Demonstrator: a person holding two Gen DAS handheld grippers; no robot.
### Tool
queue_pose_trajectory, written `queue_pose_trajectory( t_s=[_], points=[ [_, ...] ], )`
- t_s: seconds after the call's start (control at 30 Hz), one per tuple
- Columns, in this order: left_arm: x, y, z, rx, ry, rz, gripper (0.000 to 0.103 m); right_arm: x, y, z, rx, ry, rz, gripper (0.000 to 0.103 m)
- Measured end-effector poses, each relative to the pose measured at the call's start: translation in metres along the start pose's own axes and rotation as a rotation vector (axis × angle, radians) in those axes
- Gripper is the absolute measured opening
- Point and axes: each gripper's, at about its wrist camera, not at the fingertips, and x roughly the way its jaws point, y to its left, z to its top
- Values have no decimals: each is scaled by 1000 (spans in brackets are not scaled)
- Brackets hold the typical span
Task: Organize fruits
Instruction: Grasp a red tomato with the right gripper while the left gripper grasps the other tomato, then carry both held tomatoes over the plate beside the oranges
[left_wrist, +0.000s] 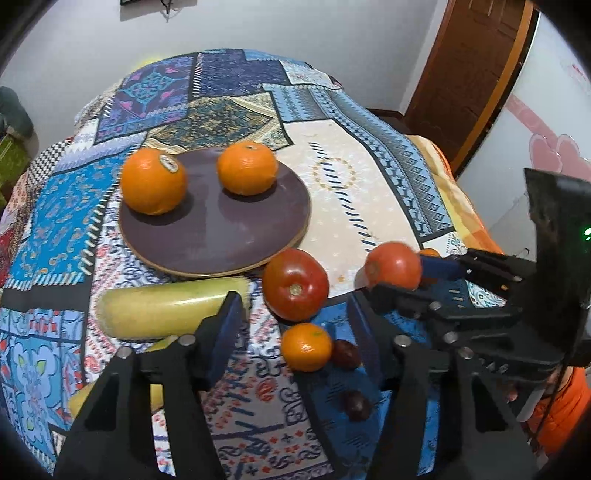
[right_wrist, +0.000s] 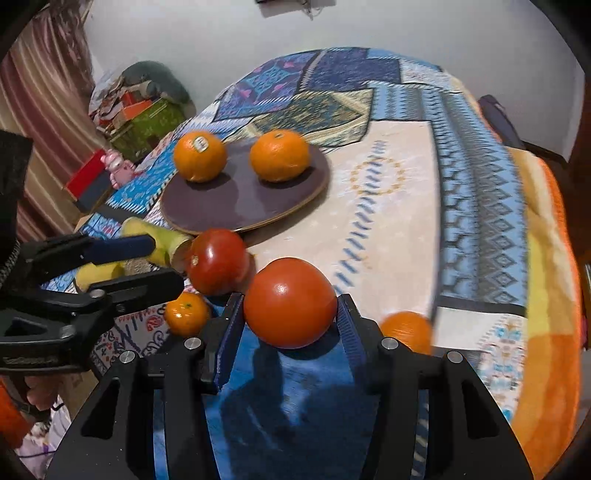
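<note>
While a tomato is clamped between the right fingers, a small orange is seen between the half-open left fingers, untouched.

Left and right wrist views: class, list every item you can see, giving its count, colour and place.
plate: one, dark purple, middle of the cloth
large oranges: two, orange, on the plate; stickered one, plain one
tomatoes: two, red; loose tomato on the cloth before the plate, held tomato between gripper pads
small oranges: two, orange, on the cloth; near one, far one
dark fruits: two, dark red, beside the near small orange
gourd: one, pale yellow-green, before the plate
yellow fruit: partly hidden, count unclear
tablecloth: one, blue patchwork
left hand-held gripper: black, blue pads, open
right hand-held gripper: black, blue pads, shut on the held tomato
</note>
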Motion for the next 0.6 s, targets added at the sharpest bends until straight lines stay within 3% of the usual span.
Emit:
queue_pose_trajectory(
  t_s=[0.5, 0.6],
  points=[
    [55, -23, 13, 15, 90, 19, 55, -15, -21, 1, 42, -42, 12, 47],
    [62, -22, 12, 17, 105, 17, 46, -13, -21, 0, 43, -41, 18, 47]
  ],
)
